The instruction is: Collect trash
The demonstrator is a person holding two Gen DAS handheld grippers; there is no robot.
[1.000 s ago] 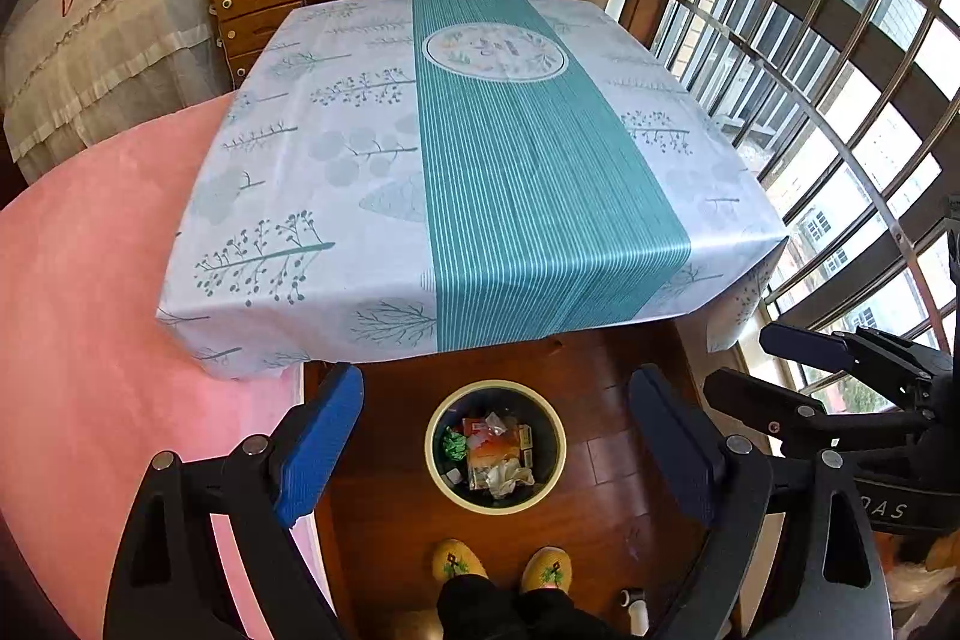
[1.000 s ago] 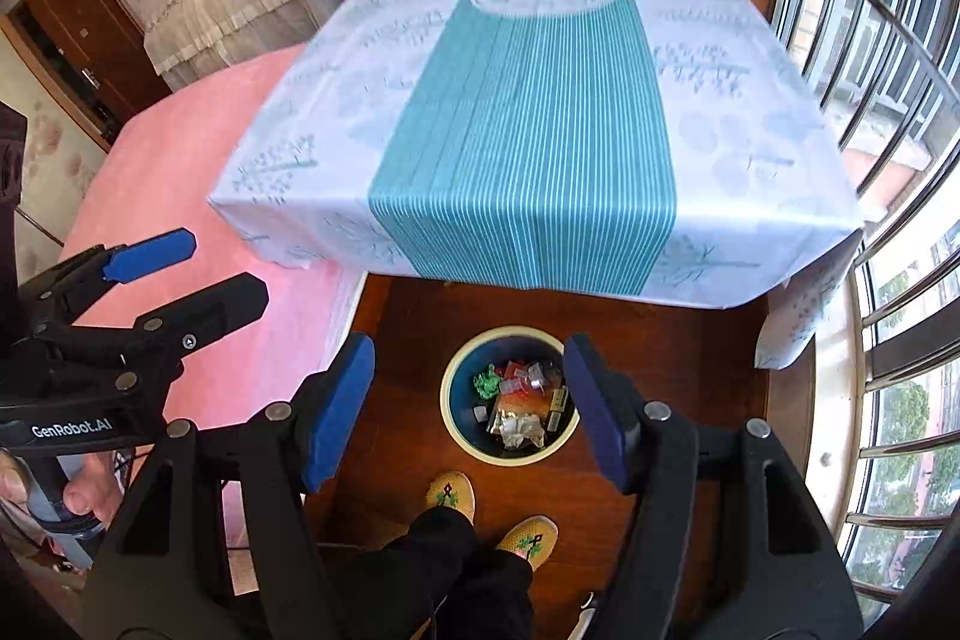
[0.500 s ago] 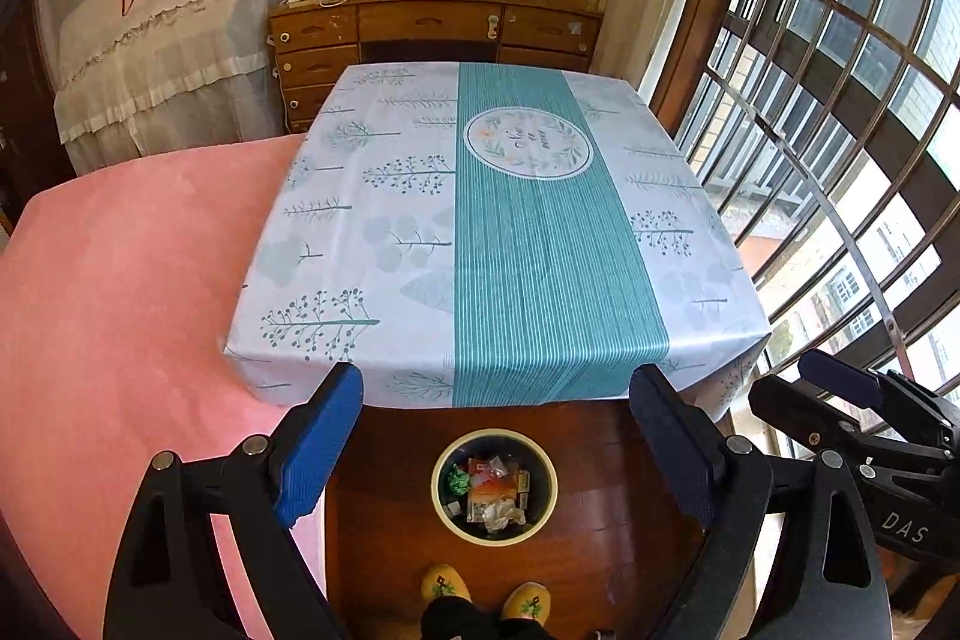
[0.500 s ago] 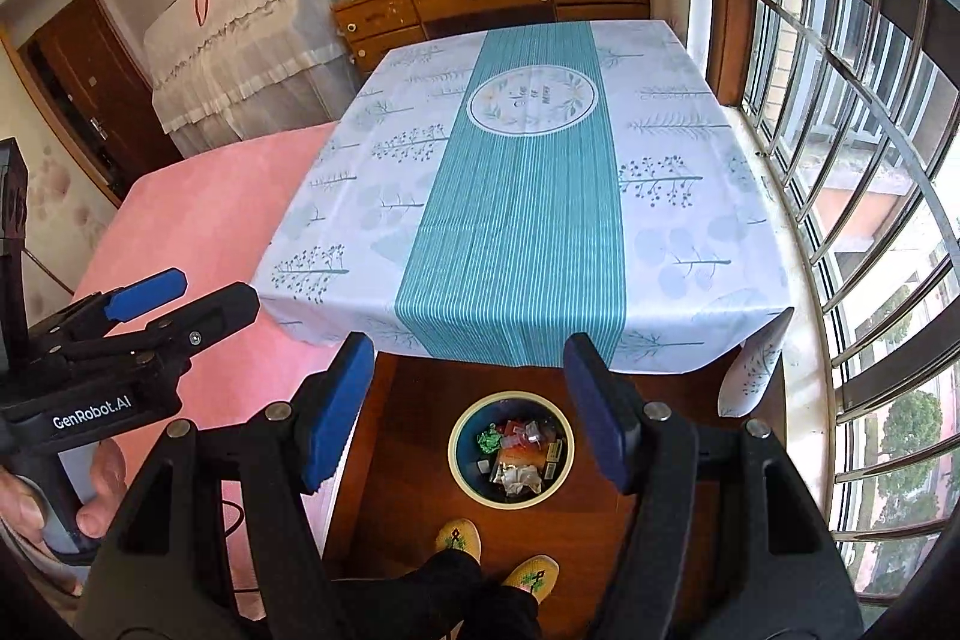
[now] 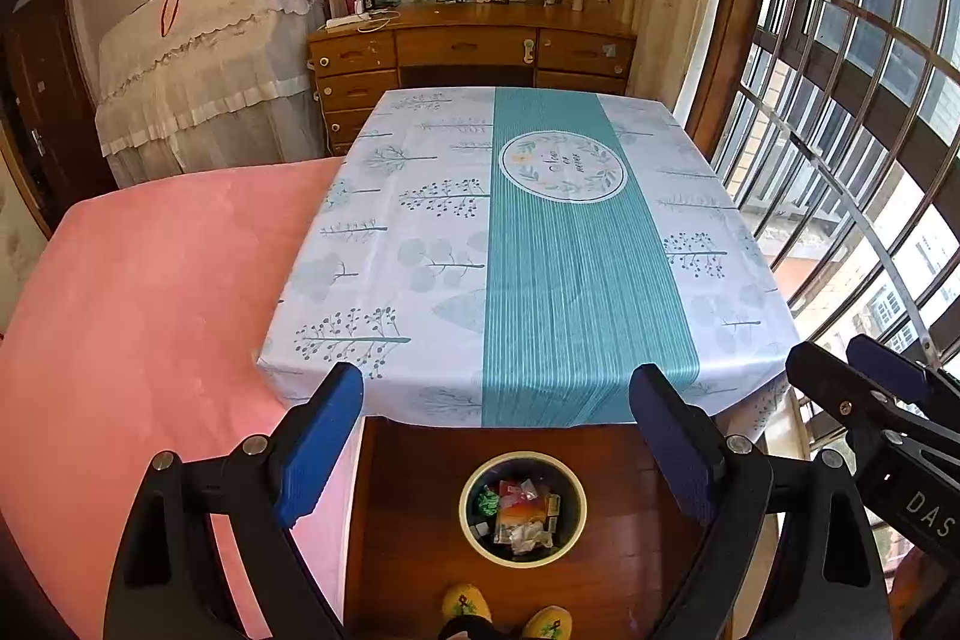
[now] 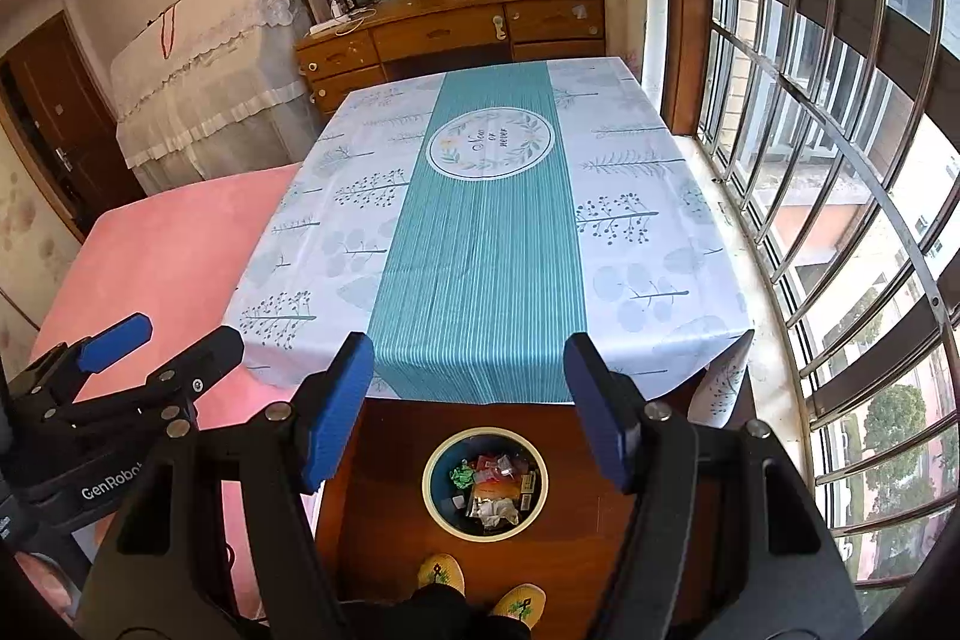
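Bedroom with a cloth-covered surface [image 5: 420, 244], bare of litter; trash [image 5: 521, 511] already down in the bin [image 5: 474, 532] on the floor. Both sets of fingers, left [image 5: 507, 442] and right [image 6: 474, 409], wide apart and holding nothing. Risk: kicking the bin over, being right at the slippers [image 6: 441, 574].

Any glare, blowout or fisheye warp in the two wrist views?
Left wrist: window bars bow hard, the panes at lower right are blown out, and the tablecloth stays evenly lit and sharp. Right wrist: same barrel warp, bright panes at the right, trash bin clear, corners vignetted black.
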